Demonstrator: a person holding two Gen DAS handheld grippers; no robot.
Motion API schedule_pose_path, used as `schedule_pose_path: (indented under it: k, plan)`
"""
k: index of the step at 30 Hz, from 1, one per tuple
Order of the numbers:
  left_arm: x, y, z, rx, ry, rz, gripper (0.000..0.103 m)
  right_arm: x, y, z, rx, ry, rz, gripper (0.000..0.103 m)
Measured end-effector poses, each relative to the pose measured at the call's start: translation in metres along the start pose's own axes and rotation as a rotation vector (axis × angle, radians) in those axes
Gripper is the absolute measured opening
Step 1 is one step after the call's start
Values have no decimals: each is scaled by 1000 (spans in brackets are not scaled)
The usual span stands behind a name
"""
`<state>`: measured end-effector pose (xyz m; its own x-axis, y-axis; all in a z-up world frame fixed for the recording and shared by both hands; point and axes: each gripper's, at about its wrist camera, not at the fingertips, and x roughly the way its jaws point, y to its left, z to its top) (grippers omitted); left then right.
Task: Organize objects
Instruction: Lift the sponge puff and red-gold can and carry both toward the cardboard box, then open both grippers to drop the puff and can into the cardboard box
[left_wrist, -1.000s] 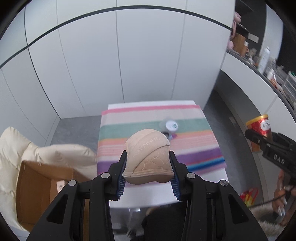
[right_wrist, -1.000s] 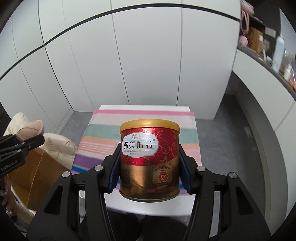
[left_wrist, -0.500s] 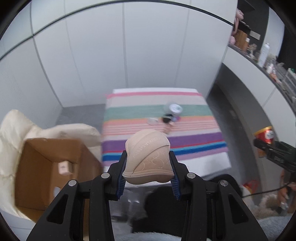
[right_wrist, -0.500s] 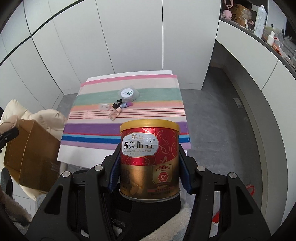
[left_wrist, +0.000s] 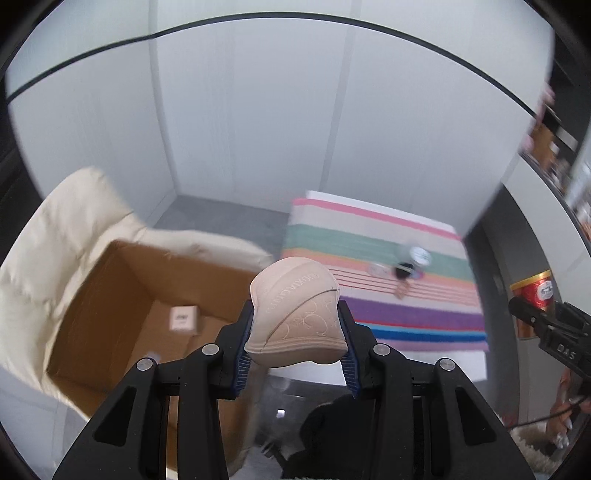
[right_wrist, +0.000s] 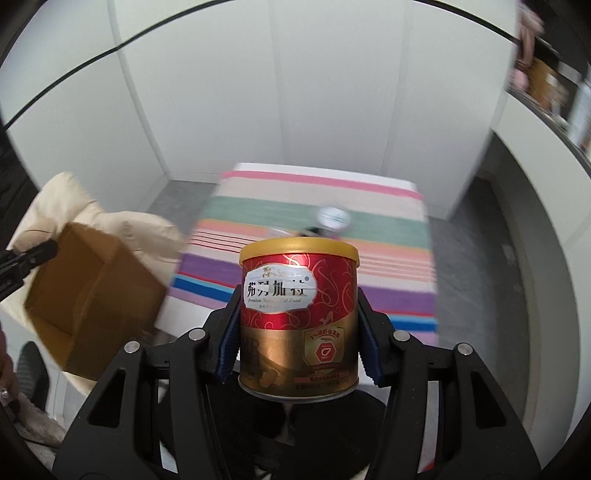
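Observation:
My left gripper (left_wrist: 295, 332) is shut on a beige padded fabric cup (left_wrist: 295, 314), held in the air beside the open cardboard box (left_wrist: 110, 306). My right gripper (right_wrist: 298, 332) is shut on a red and gold cat food can (right_wrist: 299, 317), upright between the blue pads. That can (left_wrist: 535, 295) and the right gripper also show at the right edge of the left wrist view. The cardboard box (right_wrist: 85, 295) lies to the left in the right wrist view, with a left fingertip (right_wrist: 40, 249) over it.
A striped cloth covers a small table (left_wrist: 388, 295) (right_wrist: 391, 229) with a round white-lidded jar (right_wrist: 334, 218) and several small cosmetics (left_wrist: 402, 273). The box rests on a cream padded chair (left_wrist: 48, 240) and holds a small white carton (left_wrist: 183, 319). White cabinet walls stand behind; cluttered shelves at right.
Both grippers have swung left, away from the table toward the cardboard box, which now fills more of the left wrist view. Both grips are unchanged.

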<state>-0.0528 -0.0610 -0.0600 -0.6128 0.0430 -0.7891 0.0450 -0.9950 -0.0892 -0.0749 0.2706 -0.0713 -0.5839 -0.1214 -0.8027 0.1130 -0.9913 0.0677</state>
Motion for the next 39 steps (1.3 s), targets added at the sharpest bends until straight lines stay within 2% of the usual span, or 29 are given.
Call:
schedule_pose_path:
  k: [4,7,10,13,19,20,21,22,23,24,25,27,31,39]
  plan:
    - [10,59,-7,-107,11,129,41,21,67,25,-101,-5,82,56]
    - [14,97,-16,-190,40,174,41,29,129,38,-196,-13,162,56]
    - [11,130,-26,-258,47,219,41,33,183,39,-285,-17,210,56]
    - [0,153,-38,-281,34,295,41,37,227,34,-359,-9,259,56]
    - [-13,186,-57,-331,32,320,43,47,284,20,-436,17,328,56]
    - [-14,187,-58,-332,24,317,52,49,289,18,-442,22,335,56]
    - [-17,190,-60,-338,-6,283,67,51,296,16,-451,25,340,56]
    - [-19,190,-60,-336,-22,261,72,51,298,14,-452,21,339,56]
    - [-21,190,-59,-332,-25,266,80,51,302,13,-452,8,332,63]
    - [-22,190,-58,-327,-25,290,89,52,307,12,-457,2,314,76]
    - [-22,189,-59,-321,-27,308,92,54,309,12,-462,-12,295,102]
    - [-22,189,-59,-314,-23,322,94,51,311,12,-467,-30,304,103]
    - [-19,195,-60,-362,-13,255,93,50,312,14,-451,-13,328,103]
    - [-18,184,-59,-334,-20,256,94,52,297,17,-400,-11,331,103]
